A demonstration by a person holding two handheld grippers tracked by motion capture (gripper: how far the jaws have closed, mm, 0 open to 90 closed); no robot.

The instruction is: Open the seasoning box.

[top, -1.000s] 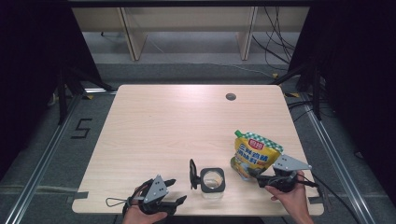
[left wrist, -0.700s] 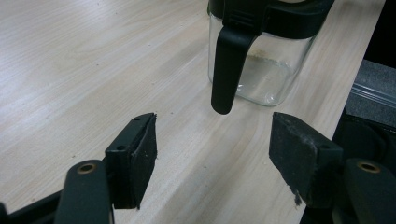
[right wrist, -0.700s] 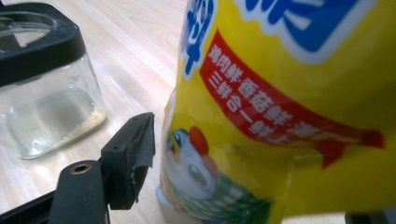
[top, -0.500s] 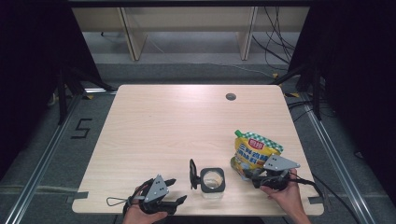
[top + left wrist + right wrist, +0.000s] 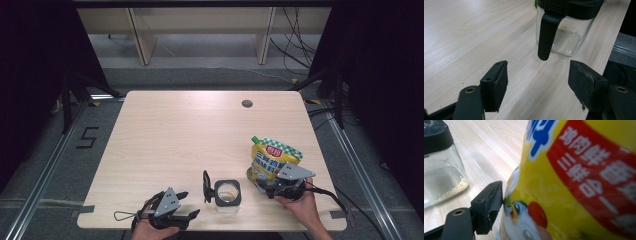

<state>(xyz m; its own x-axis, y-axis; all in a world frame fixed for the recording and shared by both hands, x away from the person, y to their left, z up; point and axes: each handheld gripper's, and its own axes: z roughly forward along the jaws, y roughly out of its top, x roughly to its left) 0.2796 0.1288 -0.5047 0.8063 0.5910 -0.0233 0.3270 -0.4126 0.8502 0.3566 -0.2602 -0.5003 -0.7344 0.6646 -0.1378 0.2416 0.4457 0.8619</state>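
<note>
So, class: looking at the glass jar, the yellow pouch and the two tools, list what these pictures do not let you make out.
1. Right tool: in the right gripper view the yellow pouch covers one jaw, so a firm grip cannot be confirmed.
2. Pouch print: too small in the high view, cut off by the edges in the right gripper view.
3. Glass jar: its top is cut off by the upper edge of the left gripper view.

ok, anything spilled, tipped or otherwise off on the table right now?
Nothing spilled. The square glass jar with black rim stands upright, its flip lid hanging open, a few pale granules at the bottom. The yellow printed pouch sits against the right gripper. The left gripper is open, holding nothing.
</note>
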